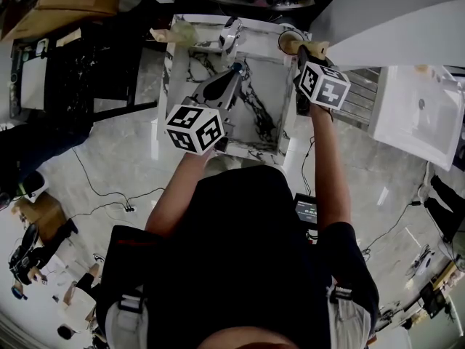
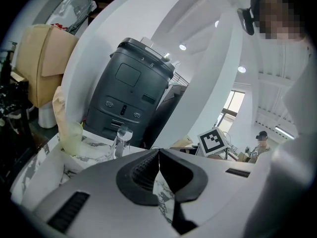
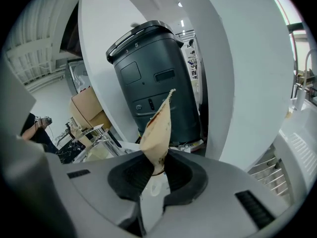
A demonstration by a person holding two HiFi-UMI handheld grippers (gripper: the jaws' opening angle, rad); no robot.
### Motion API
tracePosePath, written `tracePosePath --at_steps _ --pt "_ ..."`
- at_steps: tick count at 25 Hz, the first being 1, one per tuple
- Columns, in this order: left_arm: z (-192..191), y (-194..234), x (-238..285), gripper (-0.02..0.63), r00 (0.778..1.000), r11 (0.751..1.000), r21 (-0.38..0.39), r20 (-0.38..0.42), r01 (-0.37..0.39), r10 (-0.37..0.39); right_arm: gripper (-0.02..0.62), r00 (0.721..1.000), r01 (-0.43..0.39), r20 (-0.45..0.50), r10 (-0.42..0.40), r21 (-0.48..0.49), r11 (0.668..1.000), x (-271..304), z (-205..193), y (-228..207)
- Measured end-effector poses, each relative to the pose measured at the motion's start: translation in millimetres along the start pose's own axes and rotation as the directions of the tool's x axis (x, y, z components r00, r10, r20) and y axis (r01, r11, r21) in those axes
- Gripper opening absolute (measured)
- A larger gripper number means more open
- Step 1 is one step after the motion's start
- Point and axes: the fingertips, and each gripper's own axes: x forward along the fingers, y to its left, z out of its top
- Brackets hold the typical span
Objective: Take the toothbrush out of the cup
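Observation:
The toothbrush (image 1: 311, 47) is in a tan paper wrapper and stands out of a white cup (image 1: 289, 38) at the far right corner of the marble basin (image 1: 263, 111). My right gripper (image 1: 301, 52) is at that cup. In the right gripper view the wrapped toothbrush (image 3: 158, 125) rises upright between the dark pads, and the right gripper (image 3: 157, 170) is shut on its lower part; the cup is hidden below the jaws. My left gripper (image 1: 235, 70) hangs over the basin's middle. The left gripper (image 2: 158, 155) is shut, with nothing between its pads.
A second cup (image 2: 72, 139) with a tan wrapped item (image 1: 174, 33) stands at the basin's far left corner, a chrome tap (image 2: 122, 137) beside it. A dark grey machine (image 3: 153, 78) stands behind the basin. A white sink (image 1: 421, 115) lies to the right; cables cross the floor.

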Motion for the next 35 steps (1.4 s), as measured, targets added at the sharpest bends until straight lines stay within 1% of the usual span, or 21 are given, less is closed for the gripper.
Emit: tracePosePath --at_steps 11,19,24,29,35 --pt "2.7 -6.9 -7.5 0.014 1.000 0.999 0.032 0.005 0.003 -0.003 0.069 0.998 -0.001 0.066 0.004 -0.053 0.999 -24.8 16.6 7.3" --pt "17.5 -18.6 -15.2 0.014 0.998 0.996 0.088 0.053 -0.021 0.017 0.069 0.991 -0.018 0.134 0.028 -0.080 0.997 -54.2 39.7 13.7" --pt "27.2 -18.8 -30.6 0.014 0.996 0.993 0.109 0.078 -0.045 0.037 0.069 0.981 -0.047 0.183 0.064 -0.097 0.994 -73.7 55.0 31.0" --pt "32.6 -13.6 -48.2 0.014 0.993 0.991 0.115 0.102 -0.067 0.055 0.069 0.972 -0.069 0.219 0.091 -0.109 0.992 -94.7 65.5 48.9" --pt "36.1 -11.2 -63.9 0.014 0.993 0.990 0.128 0.112 -0.057 0.042 0.069 0.966 -0.077 0.238 0.102 -0.113 0.991 -110.2 65.7 68.0"
